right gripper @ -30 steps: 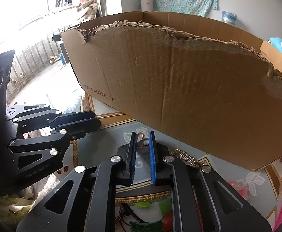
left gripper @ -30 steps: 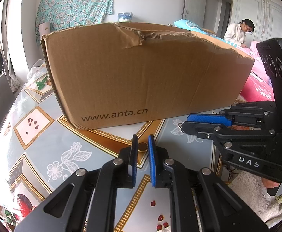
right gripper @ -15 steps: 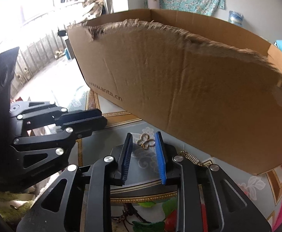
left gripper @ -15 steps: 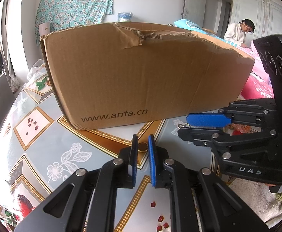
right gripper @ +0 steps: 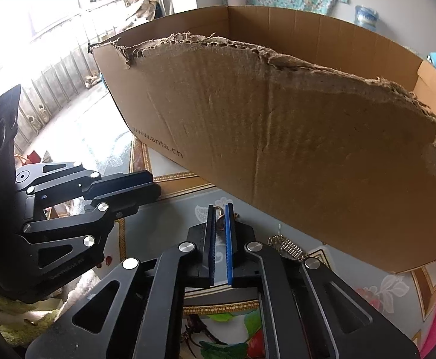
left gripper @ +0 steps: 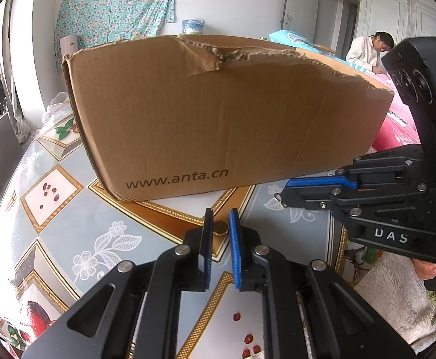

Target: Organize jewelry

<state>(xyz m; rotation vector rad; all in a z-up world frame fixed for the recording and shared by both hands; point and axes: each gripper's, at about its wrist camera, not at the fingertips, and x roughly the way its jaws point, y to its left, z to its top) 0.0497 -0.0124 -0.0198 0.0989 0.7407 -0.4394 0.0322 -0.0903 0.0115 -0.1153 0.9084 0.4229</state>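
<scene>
A torn brown cardboard box (left gripper: pixel 218 113) printed "www.anta.cn" stands on the patterned table; it also shows in the right wrist view (right gripper: pixel 292 137). My left gripper (left gripper: pixel 220 224) is nearly shut around a small gold ring (left gripper: pixel 221 228) that sits on the table. My right gripper (right gripper: pixel 220 214) is shut on a gold clover-shaped piece of jewelry (right gripper: pixel 219 213), partly hidden between the pads. A gold spring-like chain piece (right gripper: pixel 286 246) lies on the table just right of the right gripper. Each gripper shows from the side in the other's view.
The table (left gripper: pixel 68 227) has a glossy floral and fruit pattern. A fluffy white cloth (left gripper: pixel 397 296) lies at the table's near edge. A person (left gripper: pixel 370 51) sits at the back right. A blue tub (left gripper: pixel 192 27) stands behind the box.
My right gripper opened half a second ago around the clover piece and has now closed on it, lifting slightly toward the box. The left gripper has stayed still.
</scene>
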